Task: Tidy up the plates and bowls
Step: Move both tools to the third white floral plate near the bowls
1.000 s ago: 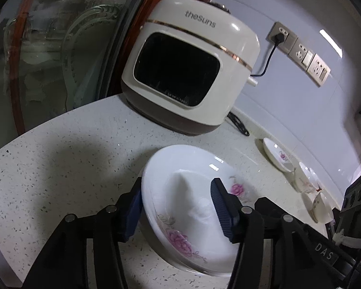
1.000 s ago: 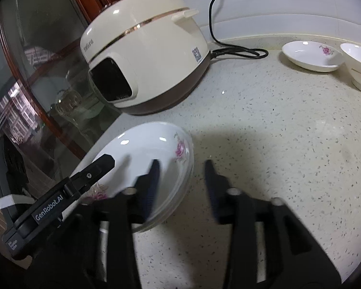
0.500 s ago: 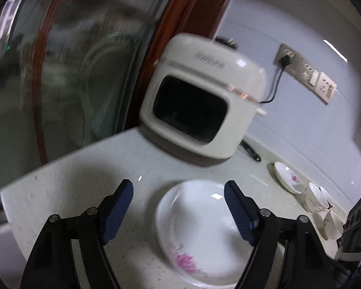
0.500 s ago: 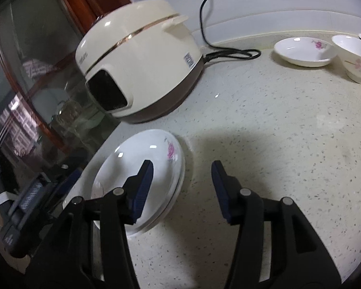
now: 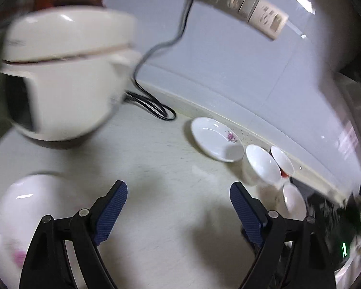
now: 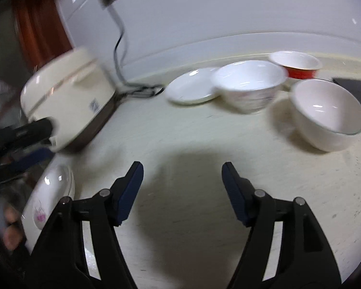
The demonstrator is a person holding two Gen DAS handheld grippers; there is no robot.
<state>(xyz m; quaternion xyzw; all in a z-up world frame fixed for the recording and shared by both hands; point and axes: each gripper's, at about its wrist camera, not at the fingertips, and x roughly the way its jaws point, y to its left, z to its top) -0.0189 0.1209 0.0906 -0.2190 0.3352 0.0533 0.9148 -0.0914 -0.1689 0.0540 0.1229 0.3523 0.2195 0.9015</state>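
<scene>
Both views are blurred by motion. My left gripper (image 5: 178, 203) is opening wide over bare counter, nothing between its jaws. The stacked flowered plates (image 5: 29, 207) lie at its lower left. Ahead to the right sit a small flowered plate (image 5: 216, 139), a white bowl (image 5: 262, 163), a red-sided bowl (image 5: 282, 161) and another white bowl (image 5: 293, 200). My right gripper (image 6: 183, 185) is also opening and holds nothing. In its view the plate stack (image 6: 50, 197) lies at far left, and the small plate (image 6: 192, 86), flowered bowl (image 6: 250, 84), red bowl (image 6: 298, 66) and plain white bowl (image 6: 327, 113) stand ahead.
A cream rice cooker (image 5: 62, 72) stands at the back left with its black cord (image 5: 151, 103) running up to wall sockets (image 5: 238, 4). The left gripper's body (image 6: 19, 134) and a hand's fingertips (image 6: 10, 228) show at the right view's left edge. Speckled counter (image 6: 180, 134) lies between.
Both grippers let go of the big flowered plate, opened wider and swung right, away from the stack. The small plate and the bowls now fill the middle of both views.
</scene>
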